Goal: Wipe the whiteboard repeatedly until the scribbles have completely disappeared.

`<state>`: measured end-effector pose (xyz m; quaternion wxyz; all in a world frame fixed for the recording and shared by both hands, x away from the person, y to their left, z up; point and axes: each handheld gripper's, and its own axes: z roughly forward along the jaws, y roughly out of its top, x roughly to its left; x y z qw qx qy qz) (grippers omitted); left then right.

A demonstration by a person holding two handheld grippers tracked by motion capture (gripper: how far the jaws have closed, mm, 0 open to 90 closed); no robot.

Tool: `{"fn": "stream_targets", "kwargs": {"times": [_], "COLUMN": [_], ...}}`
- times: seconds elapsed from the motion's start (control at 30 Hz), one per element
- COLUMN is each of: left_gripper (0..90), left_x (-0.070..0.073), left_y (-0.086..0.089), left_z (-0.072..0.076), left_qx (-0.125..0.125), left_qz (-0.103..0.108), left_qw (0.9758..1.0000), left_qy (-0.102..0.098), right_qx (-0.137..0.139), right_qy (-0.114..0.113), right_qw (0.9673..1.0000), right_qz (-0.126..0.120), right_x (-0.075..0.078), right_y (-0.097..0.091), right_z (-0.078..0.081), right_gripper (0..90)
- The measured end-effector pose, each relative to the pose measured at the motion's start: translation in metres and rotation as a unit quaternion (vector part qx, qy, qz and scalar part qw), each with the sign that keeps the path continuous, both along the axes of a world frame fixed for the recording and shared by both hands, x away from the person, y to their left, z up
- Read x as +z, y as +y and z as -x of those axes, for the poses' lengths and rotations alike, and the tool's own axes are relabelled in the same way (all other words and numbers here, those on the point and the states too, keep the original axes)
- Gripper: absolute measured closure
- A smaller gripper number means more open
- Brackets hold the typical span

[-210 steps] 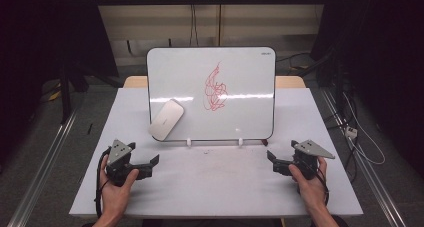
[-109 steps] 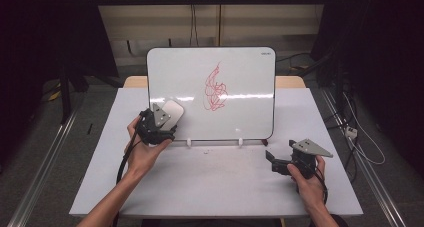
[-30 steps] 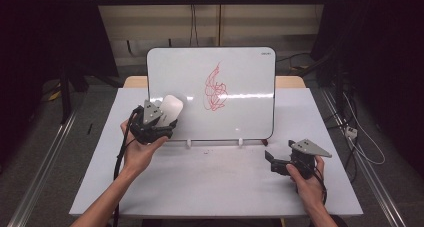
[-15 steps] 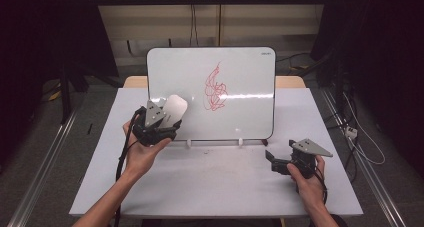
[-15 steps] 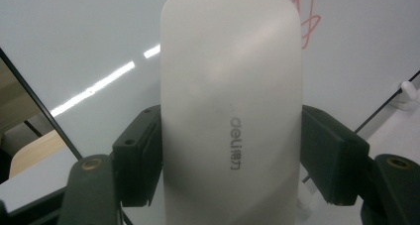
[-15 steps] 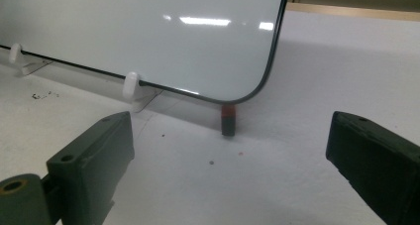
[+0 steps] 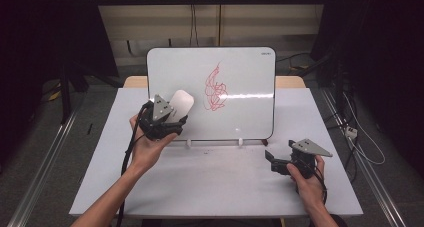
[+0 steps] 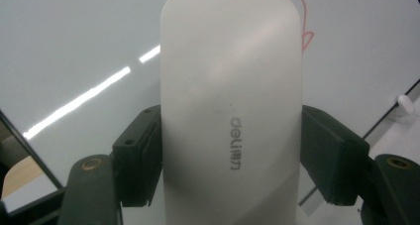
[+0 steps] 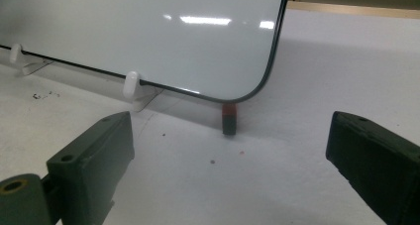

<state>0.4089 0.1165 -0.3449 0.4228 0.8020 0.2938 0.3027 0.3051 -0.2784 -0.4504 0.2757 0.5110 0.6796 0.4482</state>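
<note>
Your white eraser (image 8: pixel 230 121) sits clamped between the jaws of your left hand-held gripper (image 7: pixel 161 118), lifted against the whiteboard (image 7: pixel 245 112) just left of the red scribble (image 7: pixel 215 88). Your right hand-held gripper (image 7: pixel 295 159) rests on the counter (image 7: pixel 210 182), jaws wide apart, holding nothing.

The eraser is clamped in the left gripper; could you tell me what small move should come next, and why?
Probably slide the eraser rightward across the whiteboard to the red scribble. The left gripper is shut on it, left of the scribble, which is unwiped.
</note>
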Motion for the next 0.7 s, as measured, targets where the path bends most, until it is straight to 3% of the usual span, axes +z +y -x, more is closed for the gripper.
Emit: {"fn": "stream_targets", "kwargs": {"times": [0.43, 0.7], "left_gripper": [31.1, 31.1], "left_x": [0.028, 0.037], "left_y": [-0.023, -0.037], "left_z": [-0.02, -0.032], "left_qx": [-0.003, -0.006], "left_qz": [0.01, 0.003], "left_qw": [0.9997, 0.9996], "left_qy": [-0.021, -0.028], "right_qx": [0.001, -0.001], "right_qy": [0.001, 0.002], "right_qw": [1.0, 1.0], "right_qz": [-0.003, -0.005], "right_x": [0.0, 0.0], "right_y": [0.0, -0.001], "right_z": [-0.001, -0.001], "right_gripper": [4.5, 4.5]}}
